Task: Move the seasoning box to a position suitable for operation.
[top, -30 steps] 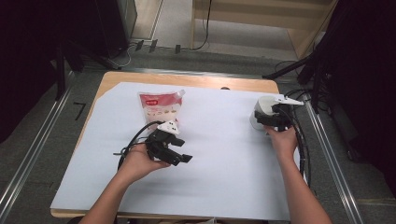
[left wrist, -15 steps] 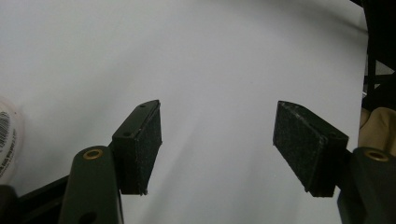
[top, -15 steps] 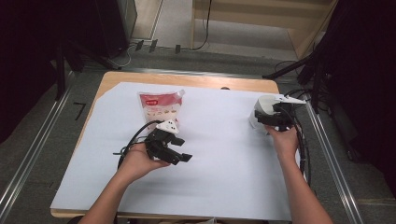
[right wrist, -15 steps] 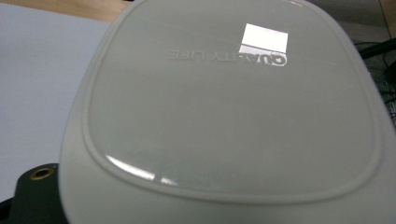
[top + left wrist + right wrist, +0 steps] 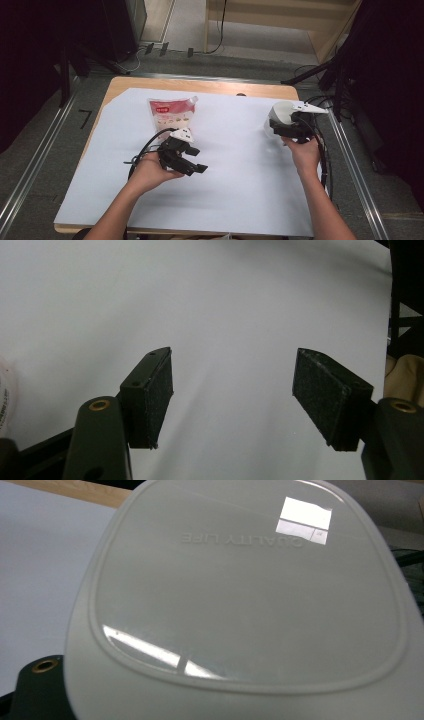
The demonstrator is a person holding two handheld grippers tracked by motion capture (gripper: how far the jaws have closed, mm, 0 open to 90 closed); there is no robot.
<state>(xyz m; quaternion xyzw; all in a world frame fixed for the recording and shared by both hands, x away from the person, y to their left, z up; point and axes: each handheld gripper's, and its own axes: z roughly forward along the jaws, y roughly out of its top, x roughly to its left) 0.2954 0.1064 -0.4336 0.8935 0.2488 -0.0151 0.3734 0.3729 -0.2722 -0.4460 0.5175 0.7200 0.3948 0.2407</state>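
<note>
The pale grey rounded-square plastic lid (image 5: 240, 605) embossed with lettering is sitting right against the right gripper (image 5: 290, 129), clamped at its near edge and tilted up above the white sheet covering the wooden table (image 5: 240, 150). The right hand (image 5: 304, 152) is gripping that gripper from behind. Well apart to its left, the left gripper (image 5: 232, 395) is hovering with its pads spread wide and nothing between them, above bare sheet. Just beyond the left gripper, a red-and-white printed plastic pouch (image 5: 171, 114) is lying flat.
</note>
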